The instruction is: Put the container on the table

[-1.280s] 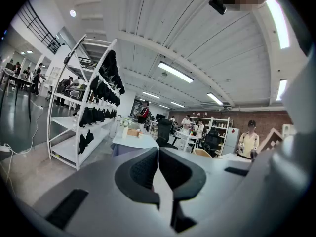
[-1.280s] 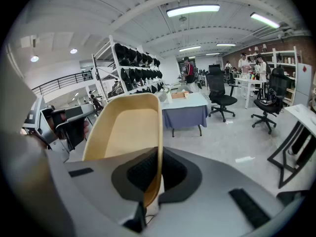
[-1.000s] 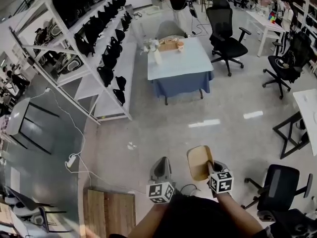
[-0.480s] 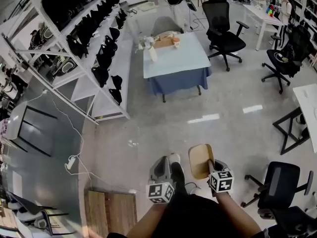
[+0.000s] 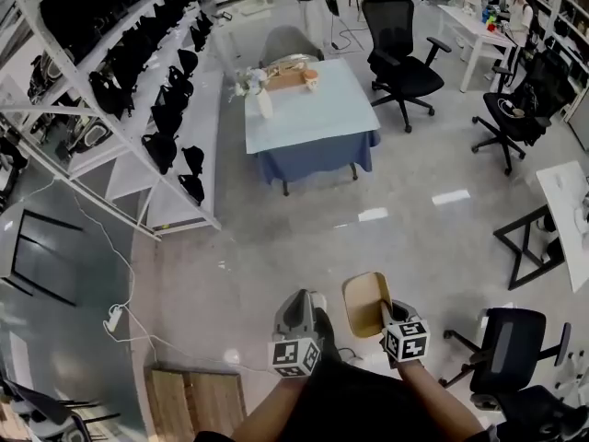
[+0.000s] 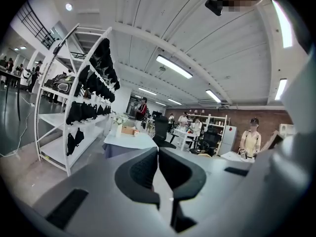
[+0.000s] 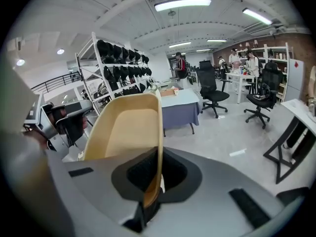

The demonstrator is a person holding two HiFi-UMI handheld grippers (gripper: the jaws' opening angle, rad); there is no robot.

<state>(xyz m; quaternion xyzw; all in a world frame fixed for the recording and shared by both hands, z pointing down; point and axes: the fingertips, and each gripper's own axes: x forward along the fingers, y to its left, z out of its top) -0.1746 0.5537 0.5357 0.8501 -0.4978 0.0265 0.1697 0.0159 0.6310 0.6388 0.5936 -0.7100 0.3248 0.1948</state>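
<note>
Well apart from the blue-skirted table (image 5: 317,109), on its near side, the right gripper (image 7: 157,174) clamps one wall of the tan container (image 7: 126,127), which rises above the jaws, while the left gripper (image 6: 158,169), equally far from the table, has its jaws closed together with nothing between them.

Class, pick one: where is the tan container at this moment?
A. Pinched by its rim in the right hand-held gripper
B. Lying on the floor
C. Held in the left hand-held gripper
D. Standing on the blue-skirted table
A: the right gripper view shows the container with its rim clamped between the jaws of the right hand-held gripper. The table is far ahead, and the left hand-held gripper is shut on nothing.
</note>
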